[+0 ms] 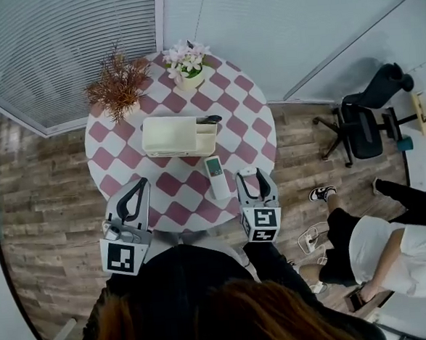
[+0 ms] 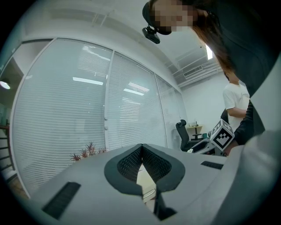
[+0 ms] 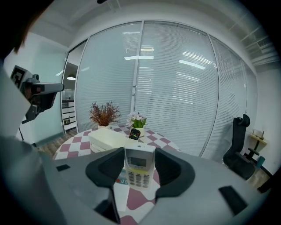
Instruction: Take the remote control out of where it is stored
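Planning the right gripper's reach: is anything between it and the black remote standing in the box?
Yes. A white remote lies flat on the table, straight ahead of the open right gripper, with the black remote in the box beyond it. Nothing else intervenes.

A round table [image 1: 110,154] under a red-and-white checked cloth stands on a floor [image 1: 44,199] of grey-brown wood planks. Beyond its far side, glass partition walls meet at a corner, hung with closed white blinds [image 1: 66,45]. A black office chair [image 1: 359,130] stands to the right, by a small pale desk [image 1: 418,111]. A strip light [image 2: 209,52] glows on the white ceiling.
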### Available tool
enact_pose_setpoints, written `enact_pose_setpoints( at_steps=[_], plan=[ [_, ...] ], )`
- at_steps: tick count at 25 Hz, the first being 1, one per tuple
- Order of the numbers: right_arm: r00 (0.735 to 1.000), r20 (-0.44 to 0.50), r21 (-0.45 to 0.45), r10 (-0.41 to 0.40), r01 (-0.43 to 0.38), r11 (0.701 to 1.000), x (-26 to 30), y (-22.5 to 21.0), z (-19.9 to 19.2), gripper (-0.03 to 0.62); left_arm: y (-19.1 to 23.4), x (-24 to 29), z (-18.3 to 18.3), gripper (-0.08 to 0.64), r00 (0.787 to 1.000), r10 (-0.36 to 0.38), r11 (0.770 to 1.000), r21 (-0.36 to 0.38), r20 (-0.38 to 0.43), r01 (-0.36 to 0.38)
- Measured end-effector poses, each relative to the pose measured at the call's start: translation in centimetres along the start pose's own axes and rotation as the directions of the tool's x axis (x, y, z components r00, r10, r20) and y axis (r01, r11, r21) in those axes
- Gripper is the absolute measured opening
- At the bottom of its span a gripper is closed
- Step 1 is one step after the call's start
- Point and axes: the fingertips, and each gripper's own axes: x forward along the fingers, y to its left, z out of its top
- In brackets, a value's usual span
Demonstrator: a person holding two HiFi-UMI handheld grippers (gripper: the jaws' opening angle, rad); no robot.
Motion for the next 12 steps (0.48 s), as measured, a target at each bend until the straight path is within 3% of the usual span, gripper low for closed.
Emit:
enact_pose_setpoints(
  at_steps=[12],
  plan=[
    [0.994, -0.110, 0.037, -0.016, 0.020, 0.999, -1.4, -1.3, -5.0, 0.230, -0.4, -0.2, -0.2, 0.006, 1.000, -0.003, 1.000, -0.005, -0.010, 0.003]
  ],
)
